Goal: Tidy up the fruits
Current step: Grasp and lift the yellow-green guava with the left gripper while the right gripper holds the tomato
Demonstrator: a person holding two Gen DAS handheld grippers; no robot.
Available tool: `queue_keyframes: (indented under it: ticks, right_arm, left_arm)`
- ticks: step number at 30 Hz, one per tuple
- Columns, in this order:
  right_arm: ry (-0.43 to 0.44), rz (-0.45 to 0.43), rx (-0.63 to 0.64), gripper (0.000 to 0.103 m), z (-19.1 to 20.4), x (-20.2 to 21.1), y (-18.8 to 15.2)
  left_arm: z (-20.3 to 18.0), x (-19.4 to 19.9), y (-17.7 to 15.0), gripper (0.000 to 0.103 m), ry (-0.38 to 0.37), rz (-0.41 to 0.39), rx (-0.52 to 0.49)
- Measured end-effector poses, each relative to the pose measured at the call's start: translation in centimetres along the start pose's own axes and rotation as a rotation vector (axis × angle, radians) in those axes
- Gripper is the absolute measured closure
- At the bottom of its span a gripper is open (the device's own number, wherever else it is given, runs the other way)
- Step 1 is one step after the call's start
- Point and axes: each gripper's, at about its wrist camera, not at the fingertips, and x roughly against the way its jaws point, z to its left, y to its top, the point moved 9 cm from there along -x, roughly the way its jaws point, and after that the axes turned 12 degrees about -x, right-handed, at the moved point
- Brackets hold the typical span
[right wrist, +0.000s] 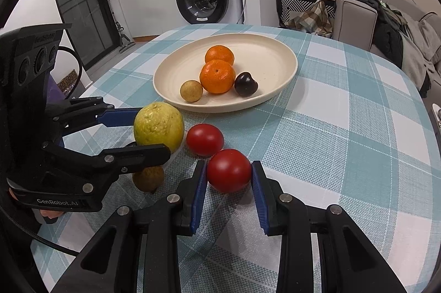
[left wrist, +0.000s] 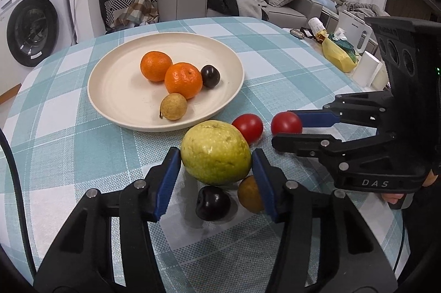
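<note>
Holding two oranges (left wrist: 171, 72), a plum, a longan: plate (left wrist: 110, 88); left gripper (left wrist: 216, 155) pinching guava (left wrist: 216, 152), right gripper (right wrist: 228, 173) tomato (right wrist: 228, 170).

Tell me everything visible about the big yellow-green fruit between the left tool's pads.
The yellow-green fruit is the largest on the table, roundish, with dull, bumpy, brown-speckled skin and a small dimple on top. It sits off the plate, near its front rim, on the checked tablecloth. The left tool brackets it, one blue pad against each flank. A dark plum and a brownish fruit lie close in front; a red tomato sits just behind.
</note>
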Motion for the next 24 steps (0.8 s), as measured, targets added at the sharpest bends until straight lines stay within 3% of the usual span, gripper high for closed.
queue_keyframes:
  ticks: [24]
  right_arm:
    - [0.008, -0.029, 0.002, 0.07, 0.0, 0.3, 0.5]
  left_arm:
    - [0.5, 1.3, 0.3, 0.054, 0.002, -0.043, 0.01]
